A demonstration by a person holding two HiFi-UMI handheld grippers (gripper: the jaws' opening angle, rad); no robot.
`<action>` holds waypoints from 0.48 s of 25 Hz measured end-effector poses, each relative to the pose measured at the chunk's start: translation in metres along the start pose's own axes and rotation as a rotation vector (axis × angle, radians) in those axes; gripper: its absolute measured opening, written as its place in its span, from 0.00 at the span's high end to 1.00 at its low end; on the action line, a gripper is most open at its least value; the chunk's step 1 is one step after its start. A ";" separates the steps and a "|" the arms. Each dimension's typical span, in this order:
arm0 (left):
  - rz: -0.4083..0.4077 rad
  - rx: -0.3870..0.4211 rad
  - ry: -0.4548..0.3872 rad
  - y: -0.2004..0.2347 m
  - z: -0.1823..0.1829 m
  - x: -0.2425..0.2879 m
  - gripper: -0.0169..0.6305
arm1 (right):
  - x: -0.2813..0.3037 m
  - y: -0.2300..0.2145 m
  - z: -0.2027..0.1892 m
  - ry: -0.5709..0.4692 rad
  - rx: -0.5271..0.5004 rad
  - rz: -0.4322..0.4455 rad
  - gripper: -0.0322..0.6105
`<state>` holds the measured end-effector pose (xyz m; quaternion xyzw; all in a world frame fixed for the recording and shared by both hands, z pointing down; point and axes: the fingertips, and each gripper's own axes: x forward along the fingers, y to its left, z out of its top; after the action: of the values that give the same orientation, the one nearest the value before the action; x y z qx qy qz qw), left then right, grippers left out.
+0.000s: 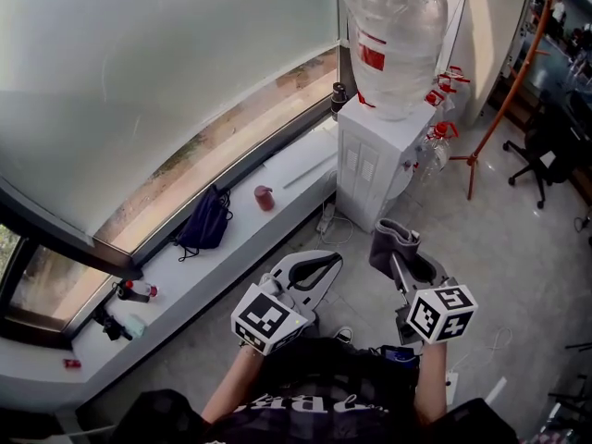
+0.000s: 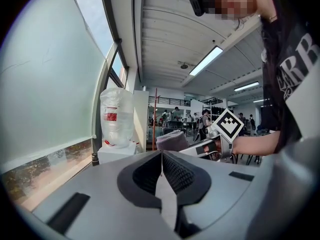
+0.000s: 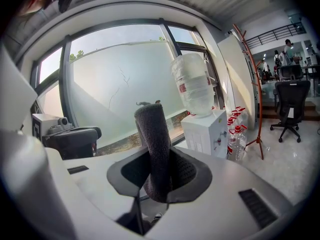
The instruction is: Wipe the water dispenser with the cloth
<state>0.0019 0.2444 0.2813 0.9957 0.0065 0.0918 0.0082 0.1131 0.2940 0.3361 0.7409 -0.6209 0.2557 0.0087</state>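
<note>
Grey and folded into a thick strip, the cloth (image 3: 152, 149) is clamped in the right tool (image 3: 156, 181). The jaws are closed on its lower part, so most of its length stands out beyond the tips. That grip probably puts soft fabric in front, so the cloth and not the tool's hard parts would meet any surface being wiped. The cloth's long axis runs along the jaws, and in the head view its free end points to about 12 o'clock, toward the dispenser (image 1: 368, 169). The dispenser is a white upright cabinet standing on the floor (image 1: 518, 248) at the far end of the window ledge (image 1: 231, 239). A clear bottle (image 1: 393, 40) sits upended on top, and the taps seem to be on the side turned toward 4 o'clock. It lies at 12 o'clock from both tools and well apart from them, and the cloth touches nothing but the jaws, so wiping has not begun. The left tool (image 2: 161, 156) has its jaws pressed together with nothing between them. It is held at 9 o'clock of the right tool, near it and about level, close to the person's body. It looks idle, kept out of the way so the cloth hand can reach. The cloth already points at the dispenser and would mainly need carrying forward to the cabinet.
</note>
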 end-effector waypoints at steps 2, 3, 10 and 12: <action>-0.002 -0.001 0.000 -0.003 0.000 -0.001 0.95 | -0.002 -0.001 -0.001 0.003 -0.003 -0.005 0.79; -0.003 -0.002 0.001 -0.004 -0.001 -0.001 0.95 | -0.003 -0.002 -0.002 0.006 -0.004 -0.007 0.79; 0.000 0.000 0.000 -0.009 -0.007 -0.006 0.95 | -0.011 -0.009 -0.006 0.006 -0.020 -0.034 0.79; 0.000 0.004 0.000 -0.009 -0.009 -0.006 0.95 | -0.011 -0.012 -0.008 0.003 -0.021 -0.038 0.79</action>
<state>-0.0059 0.2538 0.2893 0.9957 0.0066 0.0919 0.0060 0.1198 0.3095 0.3423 0.7520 -0.6094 0.2502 0.0222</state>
